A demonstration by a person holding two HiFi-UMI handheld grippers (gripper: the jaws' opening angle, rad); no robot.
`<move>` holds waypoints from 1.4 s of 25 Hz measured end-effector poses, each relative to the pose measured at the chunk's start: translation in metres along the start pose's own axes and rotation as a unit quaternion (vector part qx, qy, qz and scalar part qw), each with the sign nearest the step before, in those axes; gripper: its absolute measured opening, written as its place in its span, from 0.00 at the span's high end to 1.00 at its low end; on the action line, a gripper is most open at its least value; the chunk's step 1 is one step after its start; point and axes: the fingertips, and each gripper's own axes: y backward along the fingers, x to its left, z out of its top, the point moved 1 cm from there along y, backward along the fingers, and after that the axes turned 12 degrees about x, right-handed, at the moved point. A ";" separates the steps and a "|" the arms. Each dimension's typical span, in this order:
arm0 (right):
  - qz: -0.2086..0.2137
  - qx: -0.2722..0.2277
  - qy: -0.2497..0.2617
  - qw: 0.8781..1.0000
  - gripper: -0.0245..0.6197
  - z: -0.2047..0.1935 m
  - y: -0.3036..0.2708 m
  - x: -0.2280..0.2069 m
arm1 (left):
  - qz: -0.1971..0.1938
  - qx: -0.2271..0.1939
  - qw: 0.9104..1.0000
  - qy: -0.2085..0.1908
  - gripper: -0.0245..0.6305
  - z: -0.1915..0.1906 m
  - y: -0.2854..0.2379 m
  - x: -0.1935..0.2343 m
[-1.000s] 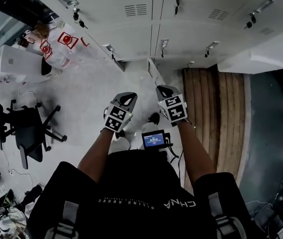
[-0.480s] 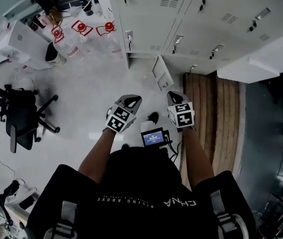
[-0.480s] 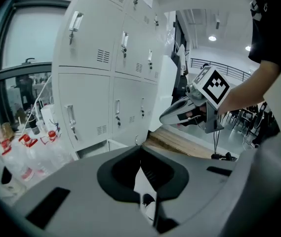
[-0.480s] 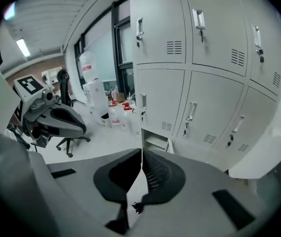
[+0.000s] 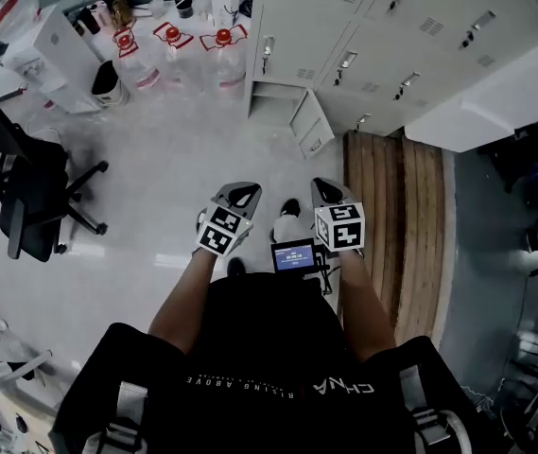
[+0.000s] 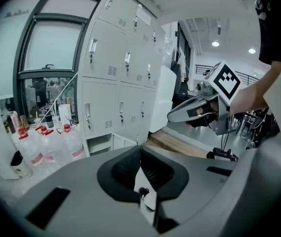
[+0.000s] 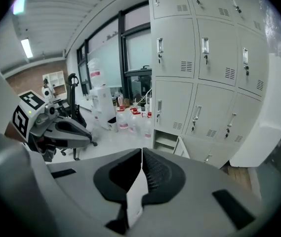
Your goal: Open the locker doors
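Observation:
A bank of pale grey lockers (image 5: 373, 26) runs along the top of the head view. The bottom-left compartment (image 5: 278, 100) stands open, its small door (image 5: 312, 127) swung out to the right. The other doors are closed, with handles and keys showing. My left gripper (image 5: 242, 190) and right gripper (image 5: 322, 186) are held side by side in front of my waist, well short of the lockers. Both are shut with nothing between the jaws. The right gripper view shows the open compartment (image 7: 167, 141) and its door (image 7: 182, 147) beyond my right gripper (image 7: 141, 152). My left gripper (image 6: 140, 148) faces the lockers (image 6: 123, 83).
Several water bottles (image 5: 169, 53) stand left of the lockers. A black office chair (image 5: 27, 197) is at the left. A wooden platform (image 5: 391, 206) lies on the floor right of my grippers, below a large white box (image 5: 495, 102). A small lit screen (image 5: 294, 255) hangs at my waist.
The view has swung, so the lockers now sit further right and the bottles and open compartment show more fully. Both grippers stay shut and have kept almost the same spot before my waist.

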 end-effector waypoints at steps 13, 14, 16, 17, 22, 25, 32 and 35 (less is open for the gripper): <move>-0.006 0.015 0.014 1.000 0.91 -0.061 0.060 0.012 | 0.000 0.004 1.000 0.010 0.93 -0.033 0.026 -0.063; -0.005 0.015 0.015 1.000 0.91 -0.064 0.063 0.006 | 0.001 0.004 1.000 0.009 0.93 -0.030 0.024 -0.067; -0.002 0.009 0.013 1.000 0.91 -0.066 0.069 -0.007 | 0.005 0.002 1.000 0.013 0.93 -0.021 0.018 -0.074; 0.000 0.004 0.013 1.000 0.91 -0.066 0.072 -0.013 | 0.008 0.000 1.000 0.018 0.93 -0.015 0.014 -0.076; 0.001 -0.013 0.015 1.000 0.91 -0.064 0.076 -0.045 | 0.026 0.024 0.999 0.006 0.93 0.009 -0.009 -0.092; -0.006 -0.006 0.022 1.000 0.91 -0.064 0.073 -0.056 | 0.045 0.052 0.998 -0.010 0.93 0.018 -0.018 -0.094; -0.017 0.016 0.027 0.999 0.91 -0.072 0.072 -0.076 | 0.039 0.067 0.997 0.007 0.93 0.029 -0.022 -0.100; -0.012 0.012 0.034 0.999 0.91 -0.071 0.071 -0.076 | 0.025 0.052 0.998 0.018 0.93 0.034 -0.022 -0.105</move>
